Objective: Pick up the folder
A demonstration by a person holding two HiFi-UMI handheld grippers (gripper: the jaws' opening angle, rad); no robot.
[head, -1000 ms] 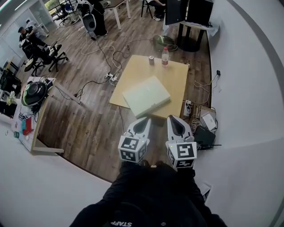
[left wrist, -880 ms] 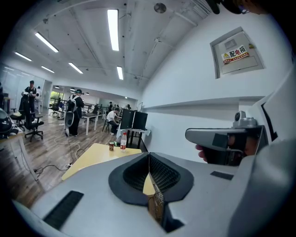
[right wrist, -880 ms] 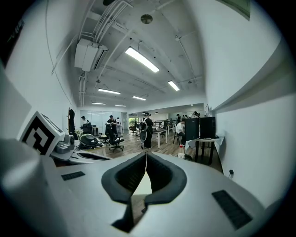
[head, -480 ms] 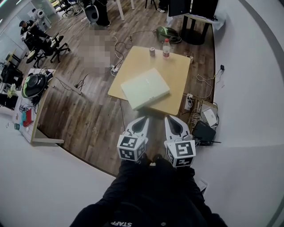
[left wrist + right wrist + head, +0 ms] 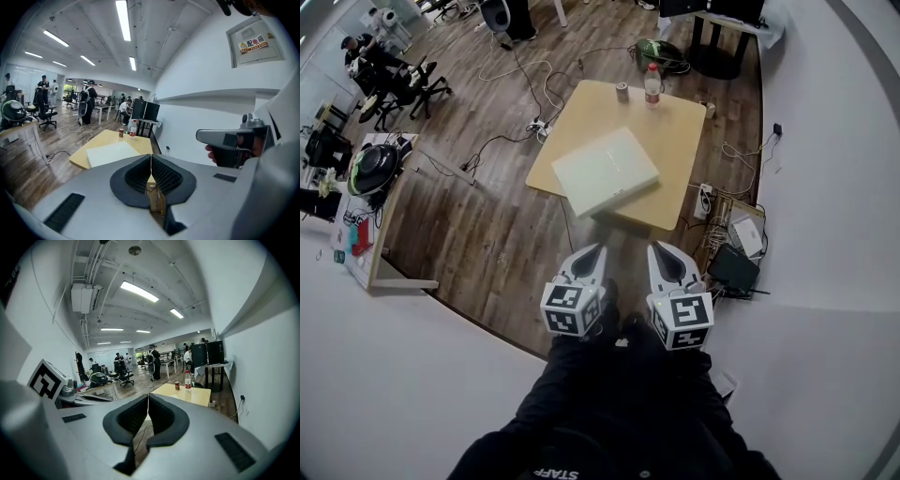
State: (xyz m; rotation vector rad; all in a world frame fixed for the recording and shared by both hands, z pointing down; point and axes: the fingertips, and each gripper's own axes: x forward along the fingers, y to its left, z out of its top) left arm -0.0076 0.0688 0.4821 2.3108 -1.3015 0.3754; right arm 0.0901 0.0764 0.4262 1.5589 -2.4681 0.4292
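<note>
The pale folder (image 5: 605,171) lies flat on the wooden table (image 5: 680,141), at its near edge, untouched. My left gripper (image 5: 594,255) and right gripper (image 5: 662,253) hang well short of it, both clenched on nothing. I judge that the approach, opening and grasp all remain.

The left gripper (image 5: 597,250) and right gripper (image 5: 660,249) sank slightly in the head view, and the strip of floor (image 5: 487,253) before the table (image 5: 680,141) widened. The table, with its folder (image 5: 605,171), slid up the frame.
</note>
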